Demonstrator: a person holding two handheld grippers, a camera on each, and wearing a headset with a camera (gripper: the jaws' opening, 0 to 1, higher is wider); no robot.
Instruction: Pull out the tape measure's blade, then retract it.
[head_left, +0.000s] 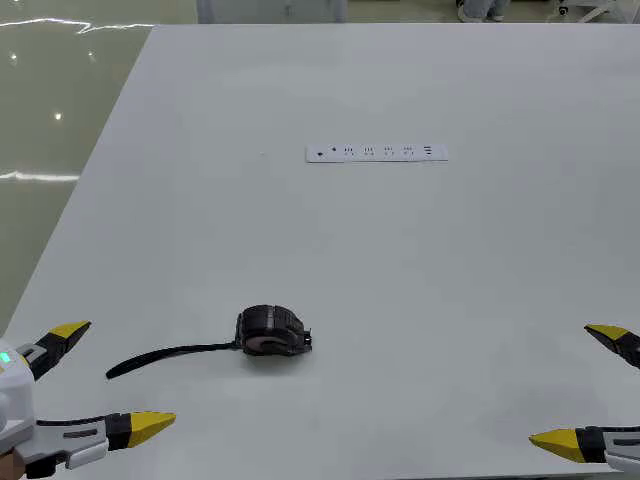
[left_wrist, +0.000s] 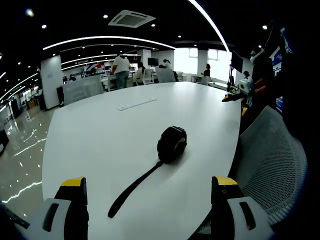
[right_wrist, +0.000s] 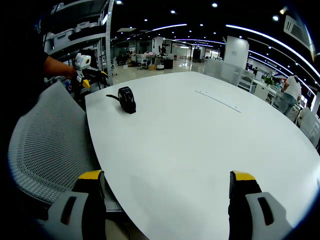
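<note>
Both pairs of yellow-tipped jaws stand spread and empty, so the step in hand looks like the approach, with the blade not yet drawn. The left gripper (head_left: 122, 372) is the closer one. In the left gripper view the free end of the limp black wrist strap (left_wrist: 135, 187) lies between its jaws and runs forward to the black, rounded tape measure (left_wrist: 172, 143), straight ahead on the white worktop (head_left: 400, 260). I would pass over the strap and close the left jaws on the case itself, because a grip on the strap alone would let the case swing. The right gripper (head_left: 567, 383) sits well apart from the case, which lies ahead and to the left of its jaws in the right gripper view. It should come in toward the side of the case facing it, where the blade's tip probably sits, though it is too small to confirm. A straight, level pull and a guided return should keep the blade from kinking or whipping. Far beyond both jaws lies a flat white power strip (head_left: 376, 152).
</note>
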